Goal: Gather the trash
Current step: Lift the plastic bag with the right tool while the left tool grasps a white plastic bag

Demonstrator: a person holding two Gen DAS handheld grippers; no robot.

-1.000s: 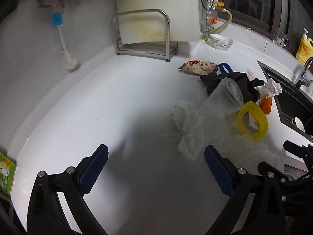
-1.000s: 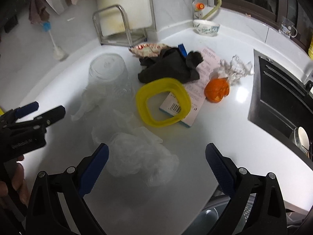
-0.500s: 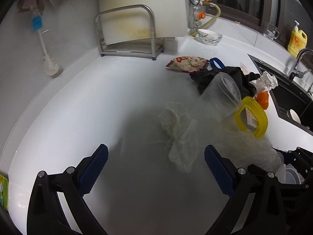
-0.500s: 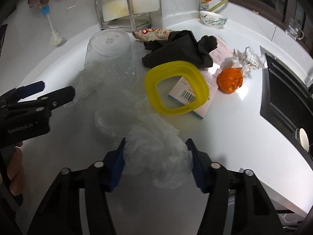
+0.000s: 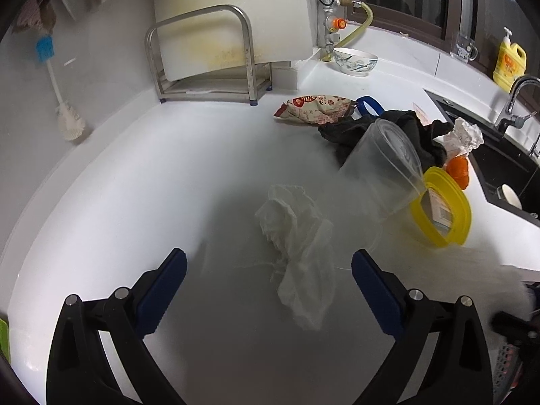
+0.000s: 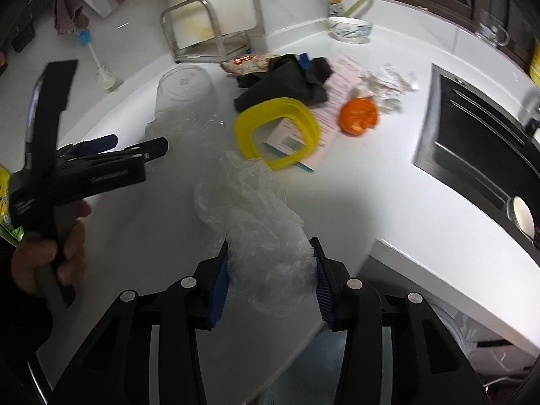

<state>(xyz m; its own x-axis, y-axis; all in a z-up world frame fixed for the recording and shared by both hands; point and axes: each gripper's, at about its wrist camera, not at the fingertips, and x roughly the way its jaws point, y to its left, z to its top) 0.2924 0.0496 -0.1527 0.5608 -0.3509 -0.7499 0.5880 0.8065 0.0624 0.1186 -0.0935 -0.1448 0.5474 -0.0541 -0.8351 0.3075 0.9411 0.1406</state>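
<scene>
Your right gripper (image 6: 270,270) has just been closing and its blue pads now pinch the crumpled clear bag (image 6: 256,222) from both sides, so the step in hand looks like the first pickup: the bag is gripped at the near edge of the counter (image 6: 388,202), with its loose upper half billowing free toward the yellow lid (image 6: 276,135). Next you likely need to carry it off the counter edge to wherever the trash goes; that film is thin, slippery and springy, so keep the squeeze firm and watch that the trailing folds don't snag the lid. Your left gripper (image 5: 270,283) hangs with its fingers wide apart and nothing between the pads; the white tissue (image 5: 297,246), soft, wrinkled and limp, lies on the counter just ahead of them, a fair next target. Farther back sit a clear rigid tub (image 5: 381,172) tipped on its side against a dark cloth (image 5: 357,128), a glossy snack wrapper (image 5: 314,108), a rough orange peel (image 6: 357,114), crumpled paper (image 5: 465,135), and a flat carton (image 6: 290,138) under the lid's ring. All of those are still on the counter.
</scene>
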